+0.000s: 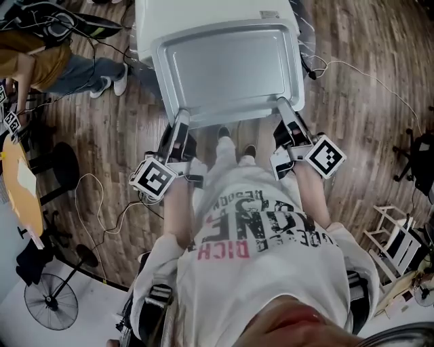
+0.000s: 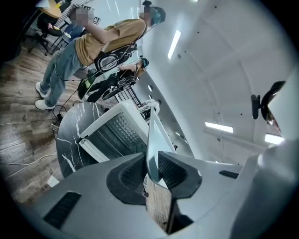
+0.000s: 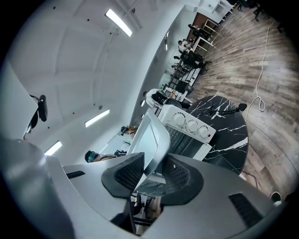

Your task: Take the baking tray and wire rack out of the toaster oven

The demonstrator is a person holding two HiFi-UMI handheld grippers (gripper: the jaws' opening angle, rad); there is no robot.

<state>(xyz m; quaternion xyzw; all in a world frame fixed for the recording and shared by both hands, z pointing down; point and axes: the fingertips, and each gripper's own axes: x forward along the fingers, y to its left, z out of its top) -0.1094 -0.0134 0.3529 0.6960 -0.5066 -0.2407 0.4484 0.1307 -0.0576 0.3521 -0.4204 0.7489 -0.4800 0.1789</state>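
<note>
Currently the baking tray is held in the air by both grippers, clear of the toaster oven. In the head view it covers most of the oven's white body.

1. Left gripper: the jaws pinch the tray's near rim close to its left corner. In the left gripper view the thin rim stands on edge between the two ribbed pads, both of which press on it. The rest of the tray extends up and away from the jaws.

2. Right gripper: the jaws pinch the same near rim close to its right corner. In the right gripper view the curved rim sits between the pads, gripped on both faces, and the tray's flat bottom slants up to the left.

3. Toaster oven: it stands on a round, dark, marble-patterned worktop, beyond and below the tray. Three knobs show on its front panel.

4. Surroundings: the floor is wood plank with cables across it. A second person stands well apart from the worktop.
</note>
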